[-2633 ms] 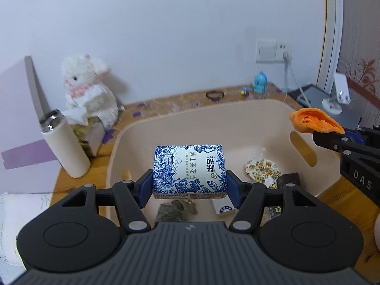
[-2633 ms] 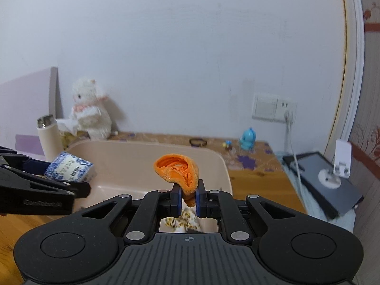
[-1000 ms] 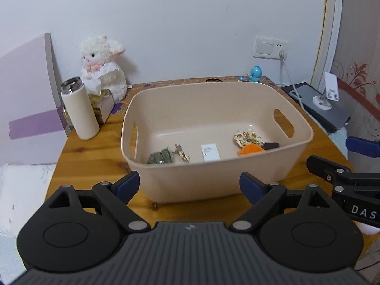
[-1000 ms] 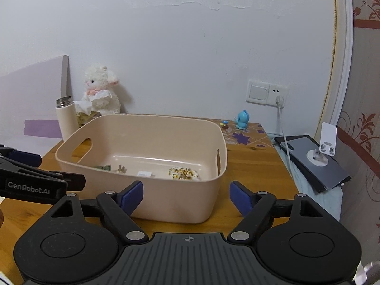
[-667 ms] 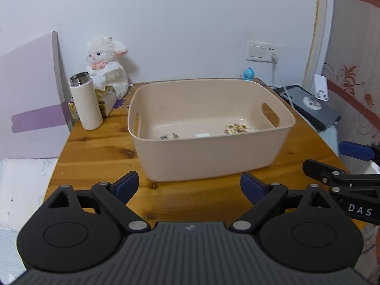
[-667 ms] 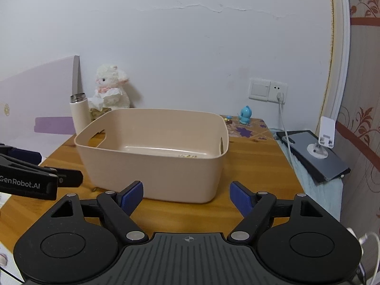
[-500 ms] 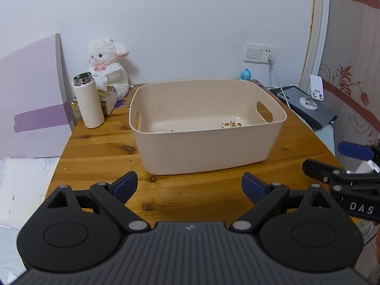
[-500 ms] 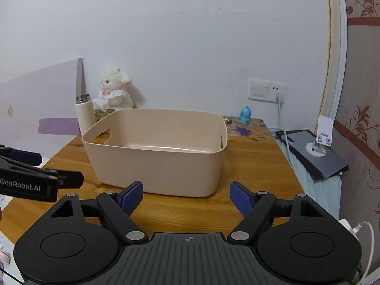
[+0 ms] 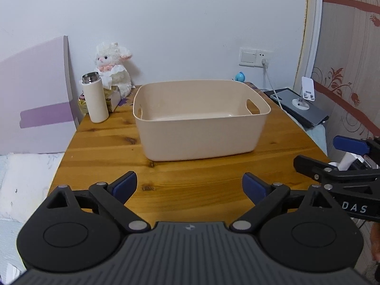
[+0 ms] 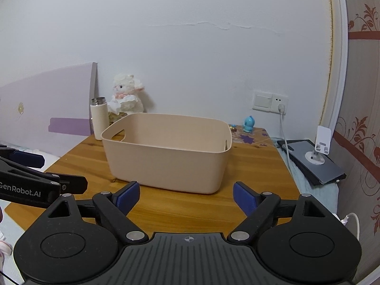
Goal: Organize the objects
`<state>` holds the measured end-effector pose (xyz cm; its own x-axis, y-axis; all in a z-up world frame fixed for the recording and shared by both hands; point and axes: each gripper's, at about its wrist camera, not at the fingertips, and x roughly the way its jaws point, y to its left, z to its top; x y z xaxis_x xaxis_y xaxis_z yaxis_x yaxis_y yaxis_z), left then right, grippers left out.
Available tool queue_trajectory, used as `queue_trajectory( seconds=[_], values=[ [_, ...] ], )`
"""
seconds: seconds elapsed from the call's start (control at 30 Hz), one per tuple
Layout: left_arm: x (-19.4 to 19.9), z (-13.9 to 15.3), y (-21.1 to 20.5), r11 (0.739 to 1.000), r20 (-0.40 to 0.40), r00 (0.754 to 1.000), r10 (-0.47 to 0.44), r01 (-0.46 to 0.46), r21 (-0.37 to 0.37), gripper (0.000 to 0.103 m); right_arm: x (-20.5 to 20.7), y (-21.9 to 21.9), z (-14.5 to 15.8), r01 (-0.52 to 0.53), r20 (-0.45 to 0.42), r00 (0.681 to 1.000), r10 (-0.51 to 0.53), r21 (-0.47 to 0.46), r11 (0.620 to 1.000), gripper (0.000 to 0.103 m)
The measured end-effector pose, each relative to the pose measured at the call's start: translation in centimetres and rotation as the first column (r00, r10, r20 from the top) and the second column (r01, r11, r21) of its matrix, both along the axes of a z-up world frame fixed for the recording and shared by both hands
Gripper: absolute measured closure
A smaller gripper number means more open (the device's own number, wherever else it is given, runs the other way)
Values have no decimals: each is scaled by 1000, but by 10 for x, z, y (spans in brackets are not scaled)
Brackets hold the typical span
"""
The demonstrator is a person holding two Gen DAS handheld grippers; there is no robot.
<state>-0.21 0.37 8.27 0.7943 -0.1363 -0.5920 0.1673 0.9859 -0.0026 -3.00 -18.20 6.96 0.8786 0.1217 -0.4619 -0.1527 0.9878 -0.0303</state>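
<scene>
A beige plastic basket (image 9: pixel 201 140) with cut-out handles stands on the wooden table (image 9: pixel 106 152); it also shows in the right wrist view (image 10: pixel 166 168). Its walls hide what lies inside. My left gripper (image 9: pixel 190 187) is open and empty, low over the table's near edge, well back from the basket. My right gripper (image 10: pixel 186 196) is open and empty, also back from the basket. Each gripper shows at the edge of the other's view.
A white thermos (image 9: pixel 95 97) and a plush lamb (image 9: pixel 114 68) on a tissue box stand at the back left. A small blue figure (image 10: pixel 249 121) stands by the wall socket. A tablet with a phone stand (image 10: pixel 313 159) lies off the right edge.
Both grippers let go of the tissue pack and the orange piece over the basket, then pulled back and lower; the basket now looks farther away and its contents are out of sight.
</scene>
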Motion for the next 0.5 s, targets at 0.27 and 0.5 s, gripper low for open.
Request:
queue_trajectory(
  seconds=[0.27,0.5],
  values=[
    [-11,-2,5,1000,-3,1000,14,-14,2,7,-9,1,0,-15,2,1000,15,-4,1000,15],
    [-18,1,6,1000,7,1000,10,-10,3,7,-14,2,0,-16,3,1000,16,-7,1000,13]
  ],
)
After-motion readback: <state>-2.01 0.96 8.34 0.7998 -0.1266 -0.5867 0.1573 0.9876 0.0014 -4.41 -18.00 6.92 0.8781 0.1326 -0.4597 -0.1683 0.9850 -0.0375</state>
